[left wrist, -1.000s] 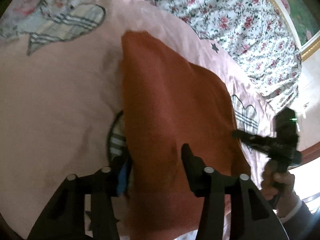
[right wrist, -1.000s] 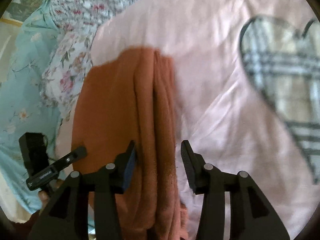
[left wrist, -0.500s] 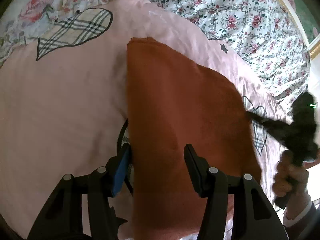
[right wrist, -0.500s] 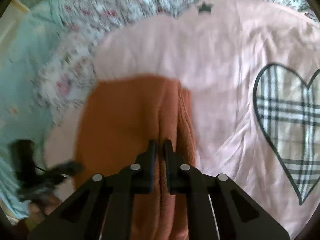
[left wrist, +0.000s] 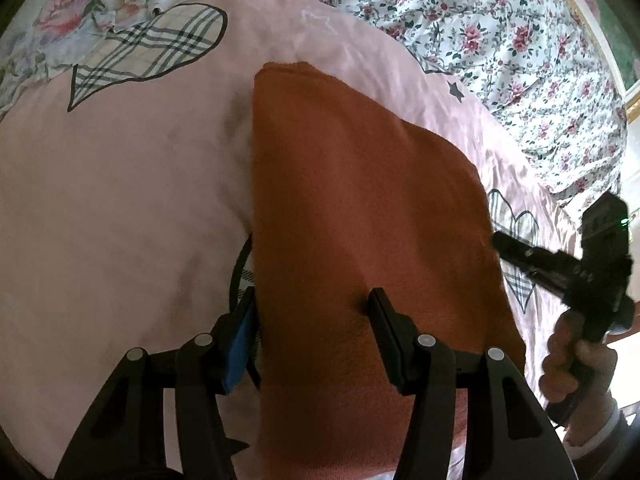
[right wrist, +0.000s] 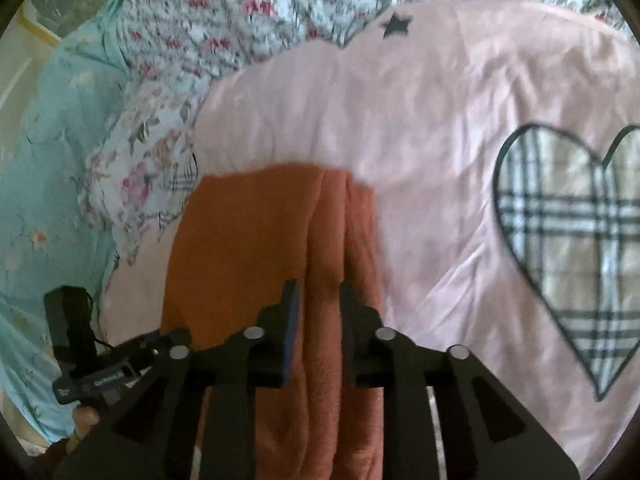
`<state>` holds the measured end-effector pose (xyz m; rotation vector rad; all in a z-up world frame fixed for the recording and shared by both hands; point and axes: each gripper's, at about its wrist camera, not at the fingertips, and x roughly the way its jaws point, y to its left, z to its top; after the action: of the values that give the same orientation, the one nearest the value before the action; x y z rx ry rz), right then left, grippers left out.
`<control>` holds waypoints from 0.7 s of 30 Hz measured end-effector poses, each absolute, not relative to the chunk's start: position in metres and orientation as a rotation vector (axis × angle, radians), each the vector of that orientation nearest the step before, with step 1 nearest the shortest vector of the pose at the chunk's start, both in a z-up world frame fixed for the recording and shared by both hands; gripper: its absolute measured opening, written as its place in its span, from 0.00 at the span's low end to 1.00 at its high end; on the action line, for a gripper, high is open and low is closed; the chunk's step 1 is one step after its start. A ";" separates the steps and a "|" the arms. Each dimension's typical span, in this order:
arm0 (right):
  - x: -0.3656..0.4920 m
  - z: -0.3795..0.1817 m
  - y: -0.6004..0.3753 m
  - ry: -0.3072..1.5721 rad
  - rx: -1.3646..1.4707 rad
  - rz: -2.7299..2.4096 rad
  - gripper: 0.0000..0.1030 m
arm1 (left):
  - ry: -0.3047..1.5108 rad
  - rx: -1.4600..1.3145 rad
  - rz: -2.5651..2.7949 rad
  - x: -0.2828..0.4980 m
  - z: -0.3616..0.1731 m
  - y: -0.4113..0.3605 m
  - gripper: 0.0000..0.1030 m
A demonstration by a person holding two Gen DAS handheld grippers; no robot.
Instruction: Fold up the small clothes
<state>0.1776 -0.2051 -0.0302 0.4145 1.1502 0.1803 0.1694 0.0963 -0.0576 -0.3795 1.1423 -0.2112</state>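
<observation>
An orange-brown folded garment point(left wrist: 352, 216) lies on a pink quilt point(left wrist: 120, 208). In the left wrist view my left gripper point(left wrist: 312, 320) is open, its fingers spread over the garment's near left edge. In the right wrist view my right gripper point(right wrist: 318, 304) is partly open over the garment's point(right wrist: 248, 248) bunched right-hand folds, with fabric between the fingers but not pinched. The right gripper also shows in the left wrist view point(left wrist: 520, 252) at the garment's right edge, and the left gripper shows in the right wrist view point(right wrist: 120, 364) at the lower left.
The pink quilt carries plaid heart patches point(right wrist: 572, 240) and a small black star point(right wrist: 396, 24). A white floral sheet point(left wrist: 500, 32) lies behind it. A pale blue floral cover point(right wrist: 52, 168) lies to the left in the right wrist view.
My right gripper was shut half a second ago and its fingers have now parted over the folds. My left gripper stayed open and shifted slightly along the garment's near edge.
</observation>
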 end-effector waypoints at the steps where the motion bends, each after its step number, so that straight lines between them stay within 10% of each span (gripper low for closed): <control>1: 0.178 -0.033 -0.204 1.153 0.405 0.175 0.36 | 1.141 -0.383 -0.210 0.169 -0.057 0.097 0.54; 9: 0.187 -0.042 -0.205 1.175 0.424 0.184 0.36 | 1.141 -0.414 -0.206 0.172 -0.057 0.104 0.54; 11: 0.192 -0.039 -0.206 1.161 0.468 0.214 0.08 | 1.148 -0.426 -0.203 0.174 -0.058 0.105 0.54; 21: 0.179 -0.045 -0.230 1.111 0.451 0.147 0.09 | 1.159 -0.357 -0.186 0.181 -0.060 0.090 0.54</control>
<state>0.1787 -0.2298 -0.0455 0.4507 1.1113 0.1470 0.1814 0.0897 -0.0603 -0.3567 1.1594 -0.1862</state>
